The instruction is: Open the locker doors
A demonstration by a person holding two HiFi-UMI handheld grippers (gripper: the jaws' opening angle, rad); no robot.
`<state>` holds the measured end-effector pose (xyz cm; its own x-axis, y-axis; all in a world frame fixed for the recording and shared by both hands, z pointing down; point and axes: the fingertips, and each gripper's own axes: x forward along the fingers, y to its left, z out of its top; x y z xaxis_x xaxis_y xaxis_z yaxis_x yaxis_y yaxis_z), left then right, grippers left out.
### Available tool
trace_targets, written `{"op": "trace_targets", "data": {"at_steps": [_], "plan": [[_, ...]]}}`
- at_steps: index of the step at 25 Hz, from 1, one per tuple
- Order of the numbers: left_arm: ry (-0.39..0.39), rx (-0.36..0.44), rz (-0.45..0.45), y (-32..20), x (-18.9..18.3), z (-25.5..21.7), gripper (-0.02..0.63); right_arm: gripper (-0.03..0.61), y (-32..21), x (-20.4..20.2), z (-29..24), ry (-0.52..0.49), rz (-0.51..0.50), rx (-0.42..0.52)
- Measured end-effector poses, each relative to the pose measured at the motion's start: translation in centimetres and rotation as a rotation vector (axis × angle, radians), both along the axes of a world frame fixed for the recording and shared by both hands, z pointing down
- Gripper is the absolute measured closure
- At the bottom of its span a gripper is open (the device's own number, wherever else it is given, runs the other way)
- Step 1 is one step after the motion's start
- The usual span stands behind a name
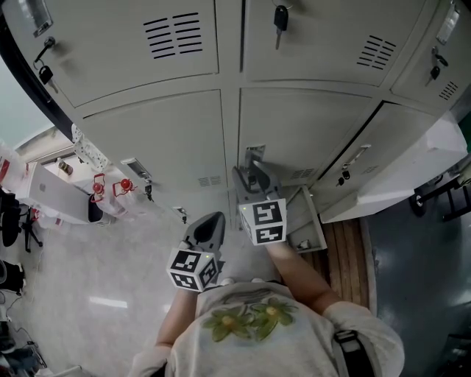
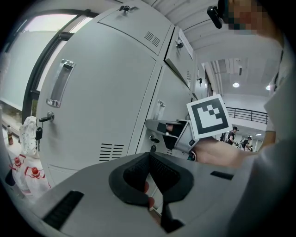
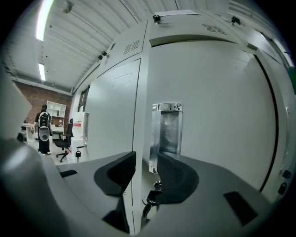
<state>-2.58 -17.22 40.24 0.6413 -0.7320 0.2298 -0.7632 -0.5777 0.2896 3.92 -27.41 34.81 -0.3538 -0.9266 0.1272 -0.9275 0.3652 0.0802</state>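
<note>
1. Grey locker bank (image 1: 169, 132) behind and all around the chrome handle (image 3: 166, 129); middle door (image 1: 302, 125), carrying this handle, looking shut; another door (image 1: 397, 173) right of the handle swung out.
2. Pale glossy floor (image 1: 110, 287) below and left of the handle; wooden boards (image 1: 346, 250) below and right of it.
3. Right forearm (image 1: 300, 269) stretched from below toward the handle, bare, with the hand hidden under the gripper.
4. Right gripper (image 3: 145, 159) directly at the handle, held about level. Jaws set wide, with the lower end of the handle in the gap and no pad seen pressing on it.
5. Left gripper (image 2: 149, 157) near the handle, below and left of it, pointing at the lockers. Jaws closed to a point, holding nothing.
6. Two marker cubes, one (image 1: 263, 221) just below the handle and one (image 1: 193, 269) lower and to the left, each printed with black-and-white square patterns. Only clear print in view.
7. Red-capped items (image 1: 110, 188) well left of the handle; labels too small to read.
8. Small black key (image 3: 155, 187) in a lock just under the handle, seen between the right jaws; a second black key (image 1: 280, 18) well above the handle, in the upper door.
</note>
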Motion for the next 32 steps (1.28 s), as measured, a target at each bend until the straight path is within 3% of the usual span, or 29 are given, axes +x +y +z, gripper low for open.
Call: {"op": "trace_targets", "data": {"at_steps": [7,32], "plan": [[-0.004,0.002,0.019,-0.2,0.3,-0.2,0.584,0.462,-0.1,0.3,-0.1,0.003,0.04,-0.014],[-0.012,-0.007,0.024,0.1,1.1,0.2,0.584,0.463,2.2,0.7,-0.1,-0.019,-0.003,-0.029]]}}
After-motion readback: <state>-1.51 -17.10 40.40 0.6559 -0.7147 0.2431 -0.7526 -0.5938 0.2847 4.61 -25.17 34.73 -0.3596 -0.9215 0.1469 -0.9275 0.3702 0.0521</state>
